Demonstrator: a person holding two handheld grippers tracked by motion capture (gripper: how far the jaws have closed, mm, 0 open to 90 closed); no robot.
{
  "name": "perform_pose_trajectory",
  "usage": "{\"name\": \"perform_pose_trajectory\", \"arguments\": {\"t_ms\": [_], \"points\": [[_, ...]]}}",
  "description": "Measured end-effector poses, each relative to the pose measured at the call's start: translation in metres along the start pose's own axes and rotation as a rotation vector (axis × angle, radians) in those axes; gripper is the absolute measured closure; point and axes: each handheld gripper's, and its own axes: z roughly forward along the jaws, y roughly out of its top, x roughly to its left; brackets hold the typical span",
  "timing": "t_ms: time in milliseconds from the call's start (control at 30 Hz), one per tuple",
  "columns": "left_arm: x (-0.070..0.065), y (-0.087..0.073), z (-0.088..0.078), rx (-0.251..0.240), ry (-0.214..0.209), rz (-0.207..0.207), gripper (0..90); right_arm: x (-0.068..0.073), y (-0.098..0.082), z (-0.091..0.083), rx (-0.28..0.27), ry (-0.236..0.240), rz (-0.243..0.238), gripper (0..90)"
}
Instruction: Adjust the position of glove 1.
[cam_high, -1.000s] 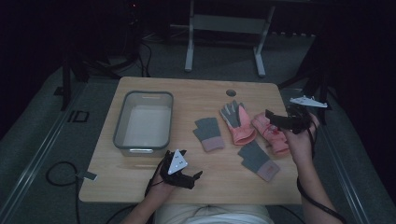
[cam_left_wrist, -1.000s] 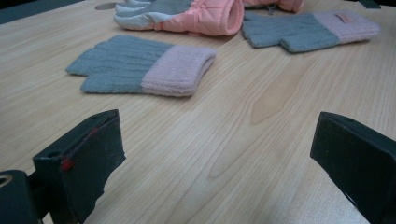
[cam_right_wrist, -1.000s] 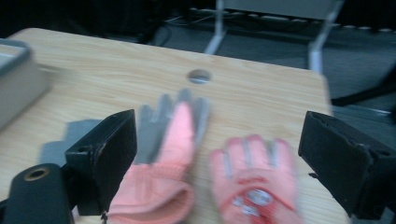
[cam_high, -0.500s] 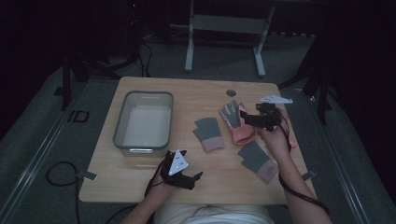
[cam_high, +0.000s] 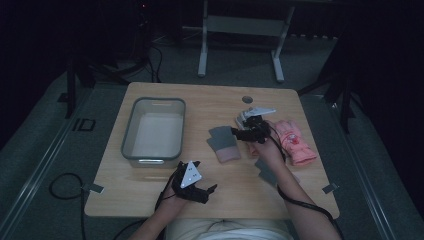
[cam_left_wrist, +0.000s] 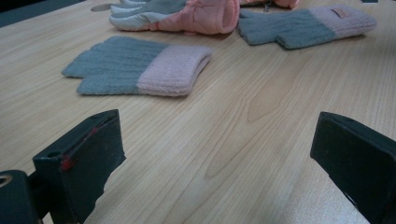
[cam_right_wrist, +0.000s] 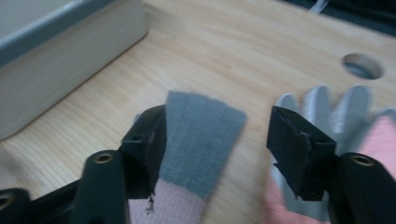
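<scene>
A light wooden table (cam_high: 165, 205) with rounded corners and a round hole (cam_high: 247, 99) near its far edge stands on grey carpet (cam_high: 45, 150). Beyond it, a pale metal frame (cam_high: 240, 25) rises in a dark, dimly lit room; black cables (cam_high: 60, 187) trail across the floor

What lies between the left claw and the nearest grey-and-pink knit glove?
Bare wooden table. The left gripper view shows the left claw open, the knit glove ahead, nothing between.

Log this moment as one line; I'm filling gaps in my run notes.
right gripper: open, jaws just closing, over grey-pink knit glove | left gripper: open, near table edge | bin: nothing inside
</scene>
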Motion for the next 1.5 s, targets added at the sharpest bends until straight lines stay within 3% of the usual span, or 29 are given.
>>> {"name": "perform_pose_trajectory", "arguments": {"t_ms": [200,467,500,833,933,1067,1100,1167,1200,1267,1367,1433,1500], "points": [[0.000,0.000,0.000,0.002,-0.003,0.001,2.2,0.011,-0.003,0.029,0.066,0.028,-0.017,44.7],[0.000,0.000,0.000,0.001,-0.004,0.001,2.2,0.020,-0.006,0.057,0.140,0.024,-0.059,49.7],[0.000,0.000,-0.001,-0.001,-0.004,-0.001,2.2,0.020,-0.008,0.064,0.168,0.015,-0.068,52.0],[0.001,0.000,-0.001,-0.004,-0.001,-0.009,2.2,0.016,-0.016,0.085,0.246,0.020,-0.071,56.8],[0.001,-0.001,-0.001,-0.005,0.000,-0.012,2.2,0.015,-0.012,0.087,0.280,0.037,-0.077,65.6],[0.001,-0.001,-0.001,-0.010,0.000,-0.018,2.2,0.016,-0.011,0.087,0.285,0.038,-0.086,73.7],[0.001,-0.001,-0.001,-0.012,0.000,-0.019,2.2,0.018,-0.010,0.088,0.280,0.040,-0.065,80.6],[0.002,-0.001,-0.002,-0.015,-0.001,-0.022,2.2,0.019,-0.010,0.087,0.278,0.037,-0.048,82.8],[0.002,-0.001,-0.002,-0.016,0.000,-0.023,2.2,0.020,-0.009,0.082,0.262,0.048,0.001,84.5],[0.002,-0.001,-0.002,-0.017,0.003,-0.024,2.2,0.022,-0.008,0.078,0.250,0.045,0.016,84.5],[0.002,-0.001,-0.002,-0.019,0.008,-0.027,2.2,0.027,-0.004,0.058,0.191,0.058,0.078,84.7],[0.002,-0.001,-0.002,-0.020,0.008,-0.030,2.2,0.034,-0.001,0.033,0.138,0.056,0.123,84.7],[0.003,-0.001,-0.003,-0.022,0.010,-0.031,2.2,0.036,-0.001,0.025,0.122,0.047,0.134,84.7]]}}
